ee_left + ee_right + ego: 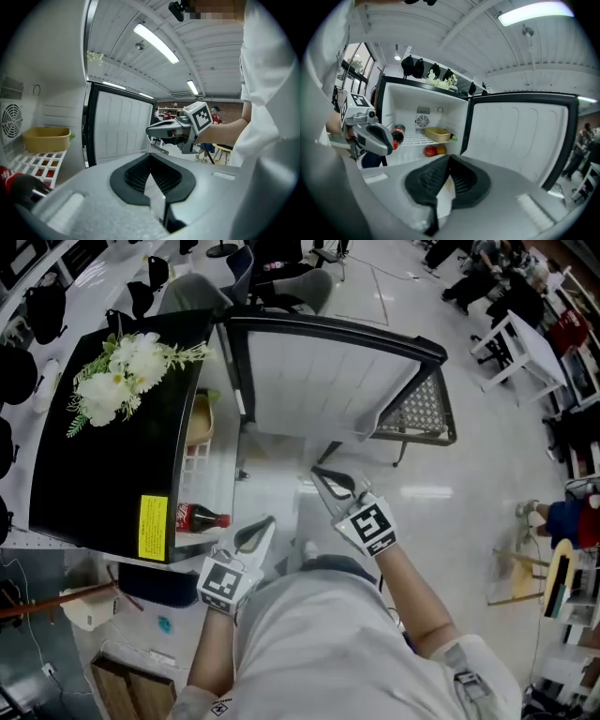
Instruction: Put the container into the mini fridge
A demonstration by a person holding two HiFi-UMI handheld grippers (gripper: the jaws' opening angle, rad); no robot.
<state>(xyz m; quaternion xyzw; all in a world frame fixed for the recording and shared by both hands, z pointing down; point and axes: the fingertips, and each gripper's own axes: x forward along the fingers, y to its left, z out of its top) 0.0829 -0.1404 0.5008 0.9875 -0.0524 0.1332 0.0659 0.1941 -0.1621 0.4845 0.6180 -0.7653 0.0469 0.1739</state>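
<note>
Container (437, 134) sits inside the mini fridge (103, 465).
Left claw (150, 157) and right claw (447, 159) are clenched, empty; the door (319, 381) likely needs a gentle push.

Open-plan office: white desks (525, 357), swivel chairs (314, 287), ceiling strip lights (156, 43).

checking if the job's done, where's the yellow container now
In the right gripper view, the container sits on the fridge shelf, right of the cola bottle and above the two fruits.

Fridge door (319, 381) wide open; bottle (200, 518) crowds shelf (192, 465).
</note>
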